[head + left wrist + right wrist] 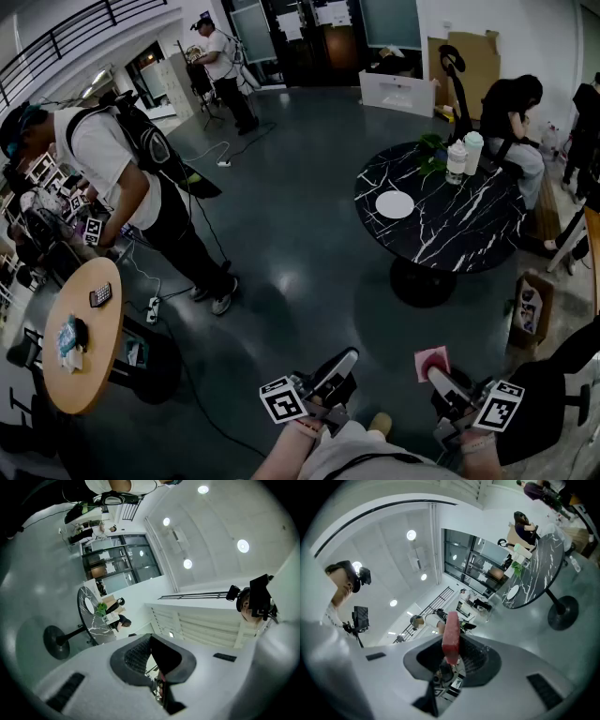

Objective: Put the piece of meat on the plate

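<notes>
The pink piece of meat (430,360) sticks up between the jaws of my right gripper (441,377), low at the right of the head view. In the right gripper view the meat (451,633) stands as a red slab, and the right gripper (451,645) is shut on its lower part. My left gripper (337,370) hangs beside it, shut and holding nothing; its dark pads (137,654) meet in its own view. The white plate (395,204) lies on a round black marble table (469,230), well ahead of both grippers. The plate (513,592) (89,605) shows small and far off in both gripper views.
Two cups (464,155) and a green plant (431,150) stand at the table's far side, where a person (514,117) sits. A person with a backpack (117,164) bends over a round wooden table (89,347) at the left. Cables cross the grey floor (300,253). A cardboard box (530,307) stands to the right.
</notes>
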Motion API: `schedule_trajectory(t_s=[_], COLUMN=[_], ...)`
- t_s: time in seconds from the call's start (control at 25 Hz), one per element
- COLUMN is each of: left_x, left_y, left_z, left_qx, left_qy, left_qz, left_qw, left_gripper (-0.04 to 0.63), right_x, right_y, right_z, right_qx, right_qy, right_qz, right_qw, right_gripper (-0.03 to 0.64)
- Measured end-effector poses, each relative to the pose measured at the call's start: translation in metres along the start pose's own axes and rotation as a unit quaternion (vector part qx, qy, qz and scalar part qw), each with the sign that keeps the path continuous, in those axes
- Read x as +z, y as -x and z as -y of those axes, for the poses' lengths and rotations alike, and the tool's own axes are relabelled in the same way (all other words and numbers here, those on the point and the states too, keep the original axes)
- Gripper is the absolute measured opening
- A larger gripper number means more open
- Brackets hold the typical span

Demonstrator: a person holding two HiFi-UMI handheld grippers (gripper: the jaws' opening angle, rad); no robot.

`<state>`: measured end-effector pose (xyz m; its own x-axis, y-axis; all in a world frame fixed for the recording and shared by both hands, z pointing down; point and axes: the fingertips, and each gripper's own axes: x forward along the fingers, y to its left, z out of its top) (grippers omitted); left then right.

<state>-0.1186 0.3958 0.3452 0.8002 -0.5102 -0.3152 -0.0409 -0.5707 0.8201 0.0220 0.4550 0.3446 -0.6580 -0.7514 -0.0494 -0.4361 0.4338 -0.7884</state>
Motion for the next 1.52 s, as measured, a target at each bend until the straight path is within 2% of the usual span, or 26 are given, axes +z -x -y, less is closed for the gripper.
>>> schedule_trajectory(t_s=[0.24,0.44,0.72,0.96,1.16,1.36,1.52], left_x=[-0.002,0.009,0.021,0.052,0.08,0.097,0.111], left_y=[-0.007,-0.021,-0.042,-0.095,-0.135,-0.161,-0.173], left_z=[-0.024,-0.036,-0.09,-0.124,-0.144,-0.174,-0.19], left_qx=[0.02,0.021,0.048,0.036,0.021,0.024,0.02], left_qy=[0.007,0.009,0.037,0.051,0.058,0.037,0.039], left_qz=[-0.009,-0.007,-0.004,-0.001,-0.002,-0.025,-0.022], left_qw=[0.9997,0.9997,0.9982,0.9981,0.9981,0.9987,0.9988], left_gripper=[0.011,0.011,0.011,0.011,0.011,0.011,0.011], right_x=[0.011,0.019,0.042,0.085,0.119,0.14,0.153], right_y=[-0.008,-0.019,-0.049,-0.076,-0.109,-0.134,-0.146], right_z=[0.003,0.034,0.067,0.107,0.124,0.137,0.154], right_qx=[0.014,0.002,-0.01,-0.034,-0.032,-0.034,-0.043], right_qy=[-0.02,-0.031,-0.029,-0.032,-0.024,-0.017,-0.01], right_qz=[0.003,0.001,-0.013,-0.012,-0.009,-0.017,-0.016], right_qw=[1.0,1.0,0.999,0.999,0.999,0.999,0.999], right_gripper=[0.091,0.091,0.091,0.091,0.091,0.091,0.091])
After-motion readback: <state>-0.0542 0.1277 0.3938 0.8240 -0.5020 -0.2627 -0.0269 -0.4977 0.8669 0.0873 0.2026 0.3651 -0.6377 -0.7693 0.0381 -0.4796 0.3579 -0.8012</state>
